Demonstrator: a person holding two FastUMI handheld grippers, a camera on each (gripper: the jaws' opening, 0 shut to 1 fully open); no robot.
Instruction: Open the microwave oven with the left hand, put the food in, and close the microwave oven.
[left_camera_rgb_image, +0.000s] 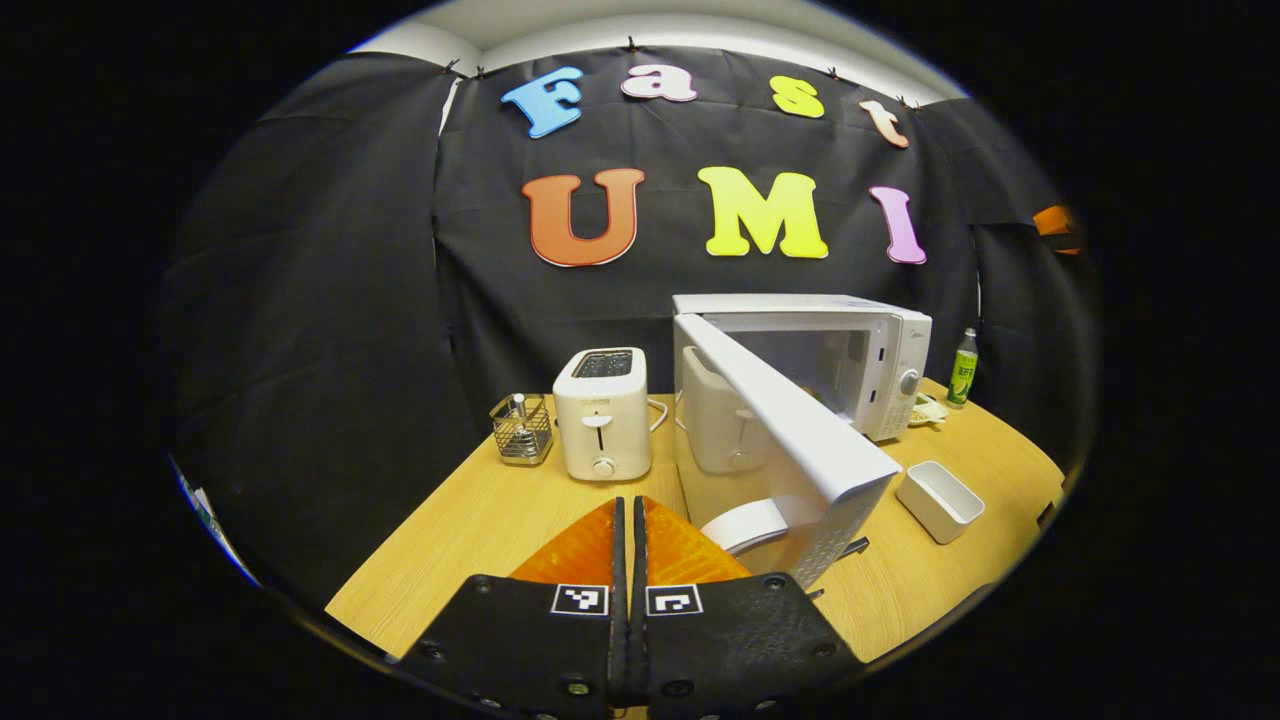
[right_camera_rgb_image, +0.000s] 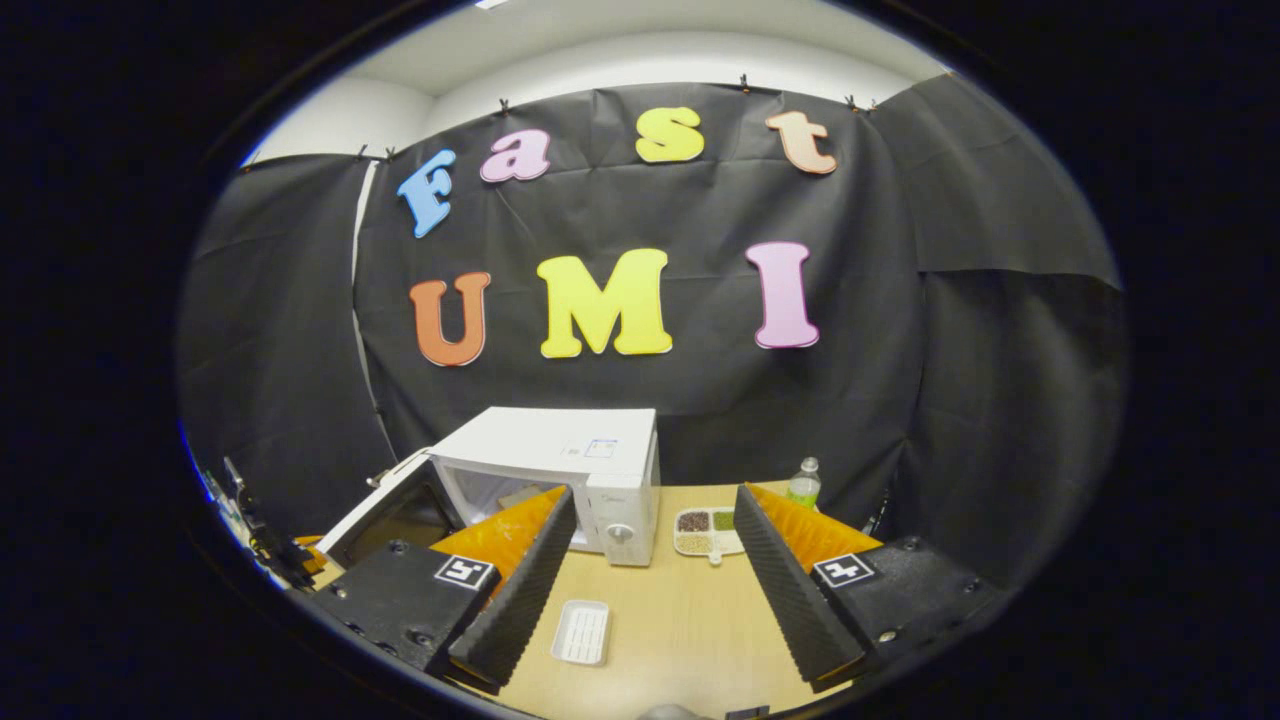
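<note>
Your left gripper (left_camera_rgb_image: 631, 520) is pressed closed on nothing, your right gripper (right_camera_rgb_image: 650, 560) spread wide (also empty); the microwave (left_camera_rgb_image: 850, 350) door (left_camera_rgb_image: 790, 430) stands open.

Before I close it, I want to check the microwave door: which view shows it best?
The left gripper view: the microwave door swings open toward the camera, its inner face and edge plain. In the right gripper view the door shows partly, low at the left, behind that gripper's finger.

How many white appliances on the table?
2. The microwave stands at the back right with its door swung open. The toaster stands left of it, beside a wire basket. More could be hidden behind the open door.
</note>
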